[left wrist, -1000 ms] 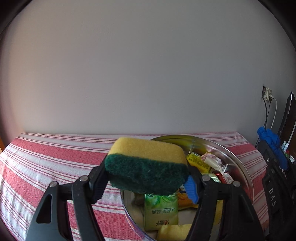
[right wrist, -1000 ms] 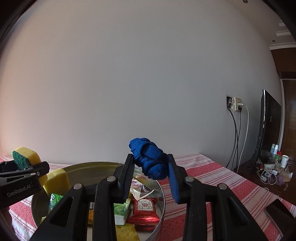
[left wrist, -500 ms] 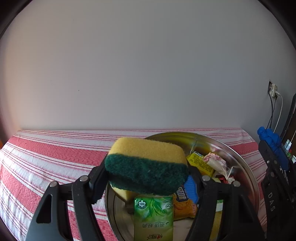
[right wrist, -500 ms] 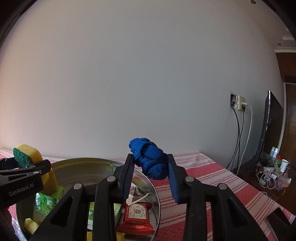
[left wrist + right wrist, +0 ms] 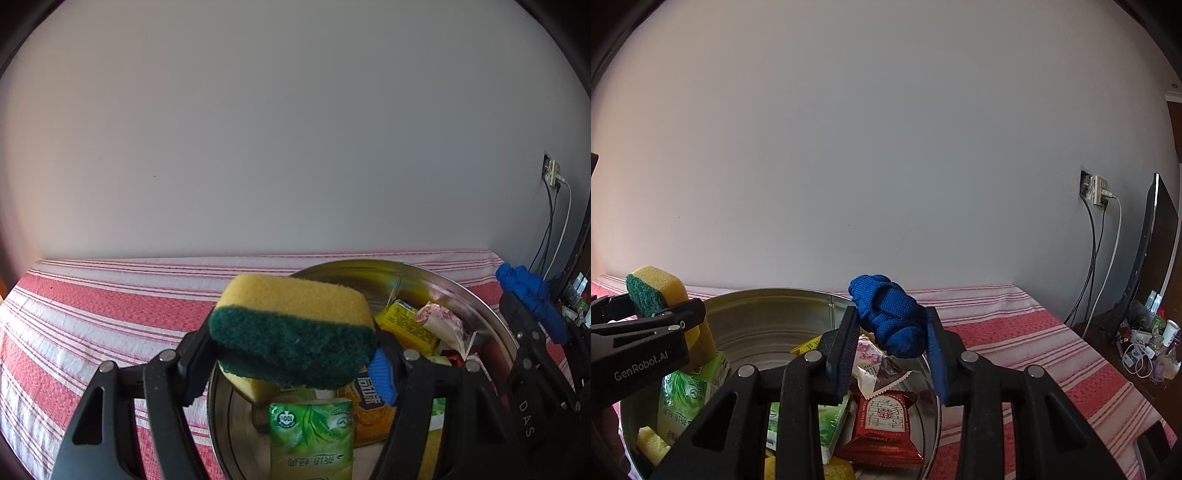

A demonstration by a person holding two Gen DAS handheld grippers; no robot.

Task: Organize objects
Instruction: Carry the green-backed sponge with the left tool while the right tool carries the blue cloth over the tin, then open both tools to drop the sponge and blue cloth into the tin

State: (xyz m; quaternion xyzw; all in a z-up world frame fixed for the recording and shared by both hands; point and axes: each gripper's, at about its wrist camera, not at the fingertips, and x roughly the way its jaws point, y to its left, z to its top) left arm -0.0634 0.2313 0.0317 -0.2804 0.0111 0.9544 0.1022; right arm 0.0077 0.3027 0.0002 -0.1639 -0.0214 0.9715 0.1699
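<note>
Your left gripper (image 5: 295,354) is pinching the scouring sponge (image 5: 291,328) by its ends, up over the near rim of the metal basin (image 5: 406,273). It's light and squishy, so that grip looks fine. Your right gripper (image 5: 892,350) is clamped on the balled blue sock (image 5: 890,317), soft too, over the basin's right side.

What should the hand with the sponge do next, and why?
Probably carry it a little to the left, out over the striped tablecloth, then lower it there. The left gripper holds the sponge in the air above the metal tin, which is full of snack packets. The right gripper also holds a blue sock lifted over the tin, so things seem to be coming out for sorting.
</note>
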